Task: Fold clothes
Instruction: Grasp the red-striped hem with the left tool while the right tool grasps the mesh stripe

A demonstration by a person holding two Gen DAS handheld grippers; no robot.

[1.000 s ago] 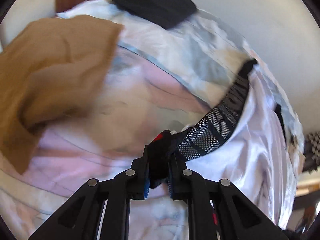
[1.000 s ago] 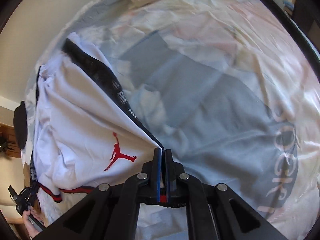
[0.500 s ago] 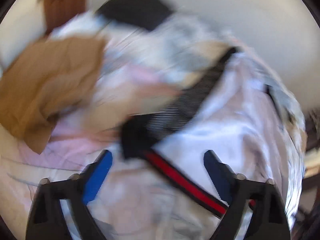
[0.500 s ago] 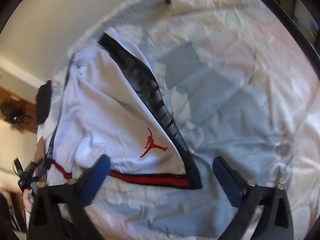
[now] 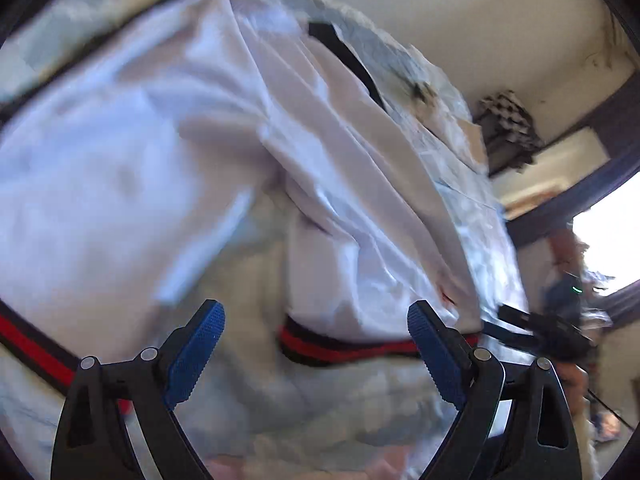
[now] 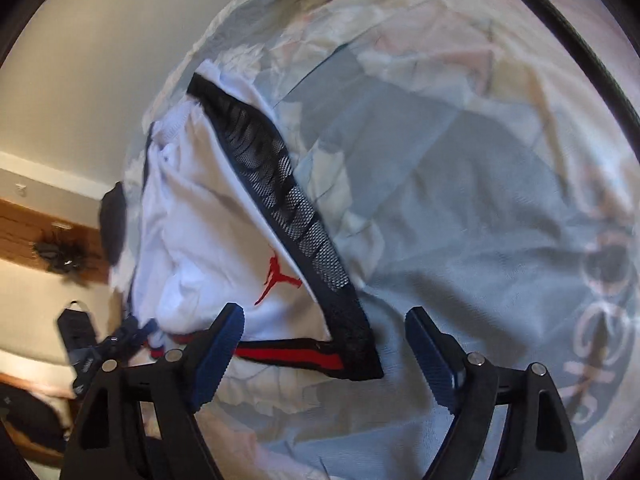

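Status of fold cycle, judged from both wrist views:

- Left gripper (image 5: pixel 314 312): released, just opened wide, nothing between the blue pads; aimed down at the red-and-black hem band (image 5: pixel 344 348), which lies just beyond the fingertips, not pinched
- Right gripper (image 6: pixel 325 314): likewise released, just opened and then eased in slightly, gripping nothing; hangs over the lower corner where the hem band (image 6: pixel 288 356) meets the black mesh side panel (image 6: pixel 288 200)
- White basketball shorts (image 6: pixel 208 240): lying loose on the patterned bedspread (image 6: pixel 460 200), red jumping-figure logo (image 6: pixel 278 276) facing up, mesh panel running along the edge nearest the middle of the bed

Done so far, as a judgement:
- Laid out on the bedspread and let go at both hem corners

Not yet done:
- Smoothing: deep creases and a raised ridge across the white cloth (image 5: pixel 120 180) in the left view
- Folding proper: no crisp, squared fold line visible; cannot tell whether one leg already lies over the other
- Final compact fold and setting aside

Overall: early in the task, with most of the folding of this garment left
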